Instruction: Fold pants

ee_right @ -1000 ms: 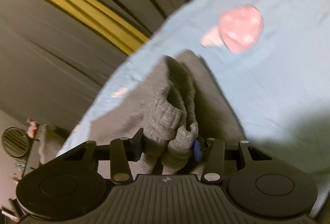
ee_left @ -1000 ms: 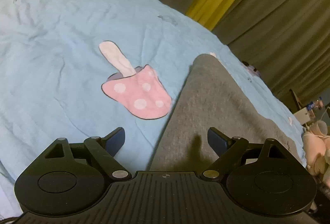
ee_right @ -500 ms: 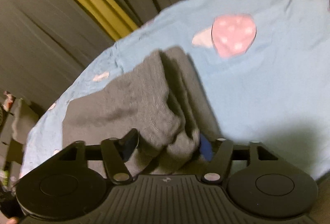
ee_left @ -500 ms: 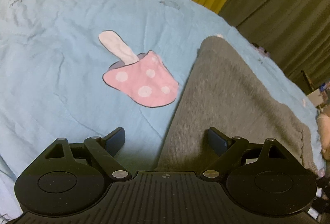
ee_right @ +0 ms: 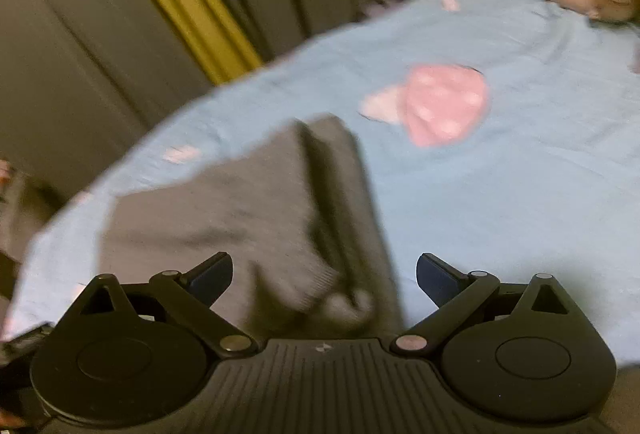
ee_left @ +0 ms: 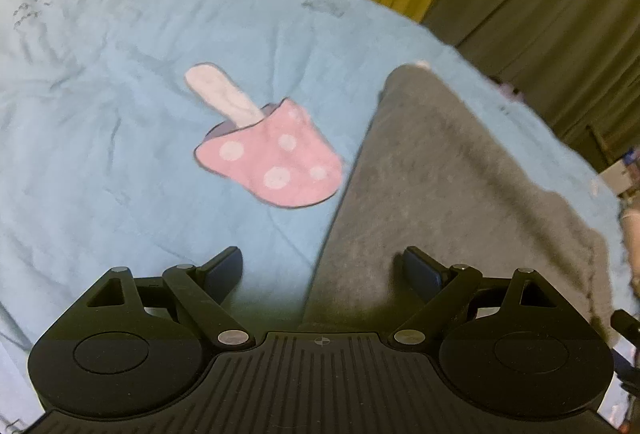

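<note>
Pants [ee_left: 448, 194] flat in left view; right view shows fold ridge.

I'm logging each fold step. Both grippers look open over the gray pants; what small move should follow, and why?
Probably lower the right gripper onto the bunched cuff end of the gray pants and smooth it. It hangs open over folded layers that look lumpy there, while the left gripper sits open at the pants' edge on the blue sheet.

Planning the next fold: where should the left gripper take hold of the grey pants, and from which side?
Probably the long edge of the grey pants nearest the mushroom print. It already lies between the spread fingers of the left gripper, so coming in low from the blue sheet side could pinch it.
</note>
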`<state>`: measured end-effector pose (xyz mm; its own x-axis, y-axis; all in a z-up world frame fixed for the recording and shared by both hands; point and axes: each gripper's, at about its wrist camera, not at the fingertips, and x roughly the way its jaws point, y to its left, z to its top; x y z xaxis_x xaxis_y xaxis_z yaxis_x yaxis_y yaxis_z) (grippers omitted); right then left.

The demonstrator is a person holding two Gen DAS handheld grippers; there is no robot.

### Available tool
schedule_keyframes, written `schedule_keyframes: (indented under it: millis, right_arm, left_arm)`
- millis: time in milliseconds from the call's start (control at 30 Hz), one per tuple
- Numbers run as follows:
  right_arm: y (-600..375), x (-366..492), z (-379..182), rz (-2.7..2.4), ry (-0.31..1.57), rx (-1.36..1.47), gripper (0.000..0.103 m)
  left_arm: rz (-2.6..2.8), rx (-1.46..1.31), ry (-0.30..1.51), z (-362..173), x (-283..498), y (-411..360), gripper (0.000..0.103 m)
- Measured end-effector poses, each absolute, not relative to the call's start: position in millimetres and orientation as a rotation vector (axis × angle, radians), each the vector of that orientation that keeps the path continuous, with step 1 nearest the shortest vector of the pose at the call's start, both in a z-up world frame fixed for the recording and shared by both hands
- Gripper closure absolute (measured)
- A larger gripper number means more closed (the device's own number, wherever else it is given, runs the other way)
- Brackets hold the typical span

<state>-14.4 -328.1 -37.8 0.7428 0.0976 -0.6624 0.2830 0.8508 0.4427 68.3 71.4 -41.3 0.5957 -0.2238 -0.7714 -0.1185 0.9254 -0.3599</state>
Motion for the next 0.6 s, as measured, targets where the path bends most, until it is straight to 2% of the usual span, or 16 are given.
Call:
schedule_keyframes:
  millis: [100,200,300,600]
  right_arm:
    - [-329,-9,-41,-0.071,0.740,0.546,0.004]
    - [-338,8,-61,-0.073,0.838,0.532,0.004]
    - [-362,20,-88,0.050,0.918,0.736,0.004]
    - [-397,42,-107,0.240,0.876,0.914,0.004]
  left_arm:
    - [-0.118,-0.434,0.894,-37,67,72,0.011]
    - [-0.175,-0.475,0.895,-38,73,70,0.009]
    - [-0.224,-0.499,0.925,-44,81,67,0.009]
    - [-0.360,-0.587,1.053,-72,127,63,0.008]
